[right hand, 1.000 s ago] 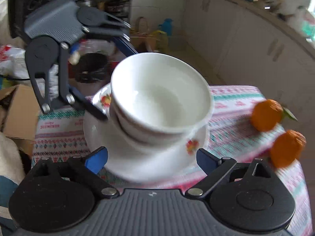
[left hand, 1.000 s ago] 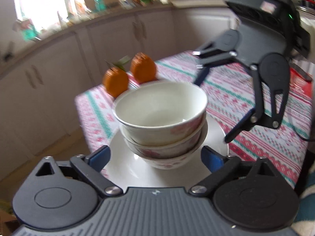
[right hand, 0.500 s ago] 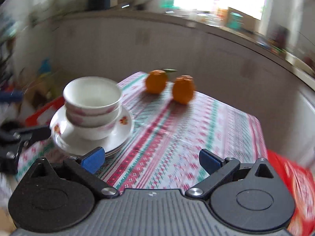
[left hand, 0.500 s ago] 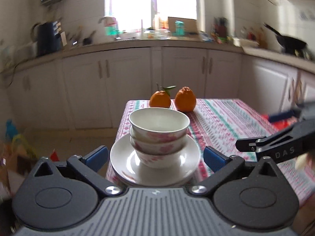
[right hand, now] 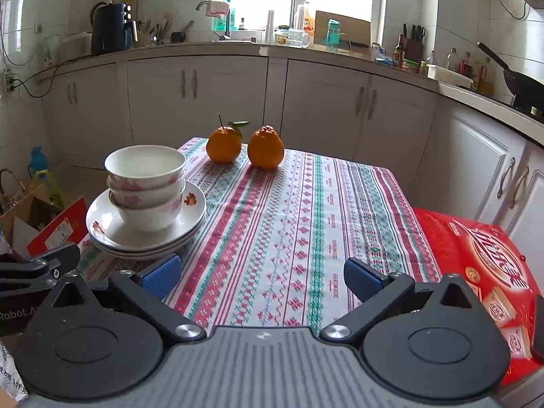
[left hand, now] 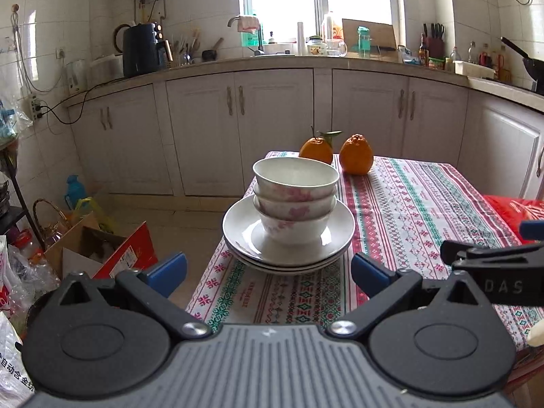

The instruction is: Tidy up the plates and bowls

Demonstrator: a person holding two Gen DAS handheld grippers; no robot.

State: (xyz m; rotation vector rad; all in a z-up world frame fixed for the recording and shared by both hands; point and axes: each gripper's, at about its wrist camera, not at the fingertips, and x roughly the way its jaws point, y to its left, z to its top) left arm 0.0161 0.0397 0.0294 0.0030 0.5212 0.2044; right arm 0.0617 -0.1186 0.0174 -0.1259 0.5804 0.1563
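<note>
White glazed porcelain, pink floral print: three round bowls (left hand: 295, 200) nested upright, standing in the middle of three stacked white shallow plates (left hand: 238, 238) at the near left corner of the red-and-green patterned tablecloth (left hand: 408, 210).

Bearing: the stack lies at 12 o'clock from the left gripper (left hand: 268, 270), near, dead between its blue pads; from the right gripper (right hand: 260, 277) it lies at 10 o'clock, further off. The left is judged the nearer. The stack's long axis is vertical.

Both grippers stand spread wide with nothing between the fingers.

Two round orange citrus fruits (right hand: 244, 146) sit at 12 o'clock beyond the stack, side by side. One red printed carton (right hand: 476, 265) lies at 3 o'clock.
</note>
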